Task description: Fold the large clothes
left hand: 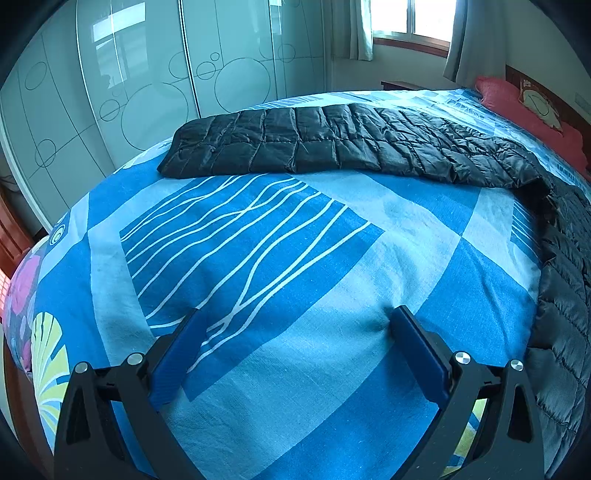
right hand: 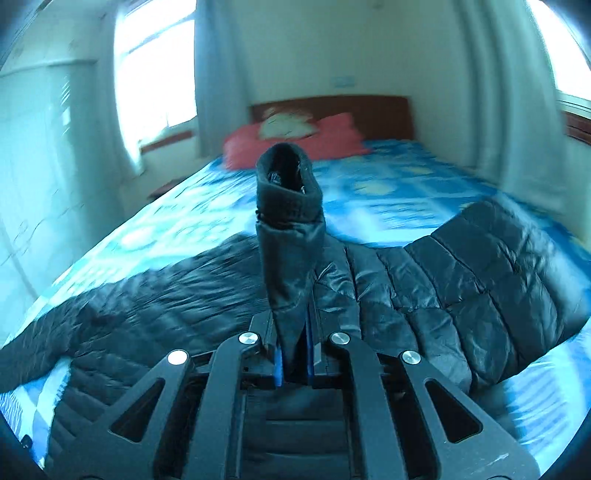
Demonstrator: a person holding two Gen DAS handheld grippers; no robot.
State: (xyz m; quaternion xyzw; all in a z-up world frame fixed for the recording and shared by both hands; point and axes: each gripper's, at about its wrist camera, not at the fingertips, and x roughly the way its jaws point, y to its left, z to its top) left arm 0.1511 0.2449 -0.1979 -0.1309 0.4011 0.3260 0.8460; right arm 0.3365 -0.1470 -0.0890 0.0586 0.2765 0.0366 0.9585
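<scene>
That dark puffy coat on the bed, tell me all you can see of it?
The black quilted jacket looks like shiny padded nylon, stitched into rectangular puffs. It lies spread across the blue patterned bedspread, one sleeve stretched flat. The right gripper is shut on the other sleeve, lifting its knitted cuff upright. The left gripper is open, touching nothing of it.

Daylight enters through the white-framed window (left hand: 413,22), which is overexposed. Both views carry a cyan cast and curve strongly toward dark rounded corners. The glossy white wardrobe doors (left hand: 129,85) show window reflections. The left wrist view is sharp; the right wrist view is motion-blurred, especially the blue patterned bed sheet (right hand: 388,192).
</scene>
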